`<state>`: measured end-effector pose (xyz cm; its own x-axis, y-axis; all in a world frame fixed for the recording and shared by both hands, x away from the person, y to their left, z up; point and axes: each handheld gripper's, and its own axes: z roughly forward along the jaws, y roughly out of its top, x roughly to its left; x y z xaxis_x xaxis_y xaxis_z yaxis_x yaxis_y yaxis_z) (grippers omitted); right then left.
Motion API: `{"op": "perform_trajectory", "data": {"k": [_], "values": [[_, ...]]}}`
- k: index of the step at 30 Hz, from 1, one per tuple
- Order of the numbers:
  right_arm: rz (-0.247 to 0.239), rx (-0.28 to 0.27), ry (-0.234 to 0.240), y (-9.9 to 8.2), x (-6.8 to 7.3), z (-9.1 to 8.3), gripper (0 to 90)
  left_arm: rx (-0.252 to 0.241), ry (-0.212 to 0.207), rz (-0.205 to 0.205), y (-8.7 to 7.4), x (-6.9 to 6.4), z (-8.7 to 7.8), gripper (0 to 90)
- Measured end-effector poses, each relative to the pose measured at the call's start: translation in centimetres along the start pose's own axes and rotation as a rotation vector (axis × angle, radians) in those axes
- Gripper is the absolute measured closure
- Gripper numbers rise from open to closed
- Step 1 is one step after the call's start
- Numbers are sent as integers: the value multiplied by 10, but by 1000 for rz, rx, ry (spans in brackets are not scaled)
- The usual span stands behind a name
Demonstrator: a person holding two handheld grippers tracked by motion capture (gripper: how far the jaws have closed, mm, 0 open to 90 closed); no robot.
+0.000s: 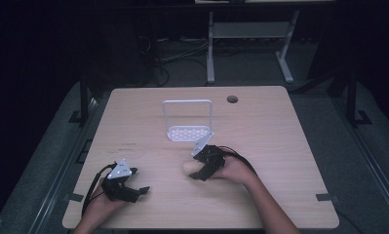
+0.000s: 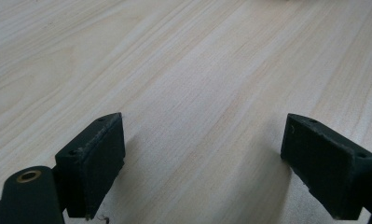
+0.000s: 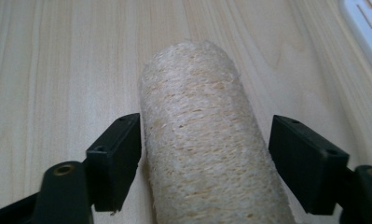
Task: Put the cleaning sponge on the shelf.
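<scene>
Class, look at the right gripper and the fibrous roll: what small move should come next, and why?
Probably close the right gripper onto the loofah roll. The roll lies between its fingers, one finger near touching and a gap at the other, so it is not yet gripped.

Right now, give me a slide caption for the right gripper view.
Right gripper straddling a fibrous loofah roll lying on the wooden table, jaws not yet clamped on both sides.

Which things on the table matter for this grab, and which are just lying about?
In the job:
- pale fibrous loofah-like cylinder, lying on the table
- right claw, jaws astride the cylinder, right pad not yet touching

Lying about:
- white perforated plastic rack with an upright frame
- left claw, open over bare wooden table
</scene>
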<state>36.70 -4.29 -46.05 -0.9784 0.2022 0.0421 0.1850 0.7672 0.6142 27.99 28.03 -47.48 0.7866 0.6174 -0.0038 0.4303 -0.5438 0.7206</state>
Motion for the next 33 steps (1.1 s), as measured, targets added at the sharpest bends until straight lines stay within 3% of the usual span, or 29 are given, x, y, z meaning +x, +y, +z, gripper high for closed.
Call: {"op": "perform_trajectory", "data": {"k": [12, 24, 33], "values": [[-4, -7, -7, -2, 0, -3, 375, 0, 0, 0, 0, 0, 0, 131], [66, -38, -25, -8, 0, -11, 386, 0, 0, 0, 0, 0, 0, 131], [118, -55, -68, -10, 1, -18, 385, 0, 0, 1, 0, 0, 0, 131]]}}
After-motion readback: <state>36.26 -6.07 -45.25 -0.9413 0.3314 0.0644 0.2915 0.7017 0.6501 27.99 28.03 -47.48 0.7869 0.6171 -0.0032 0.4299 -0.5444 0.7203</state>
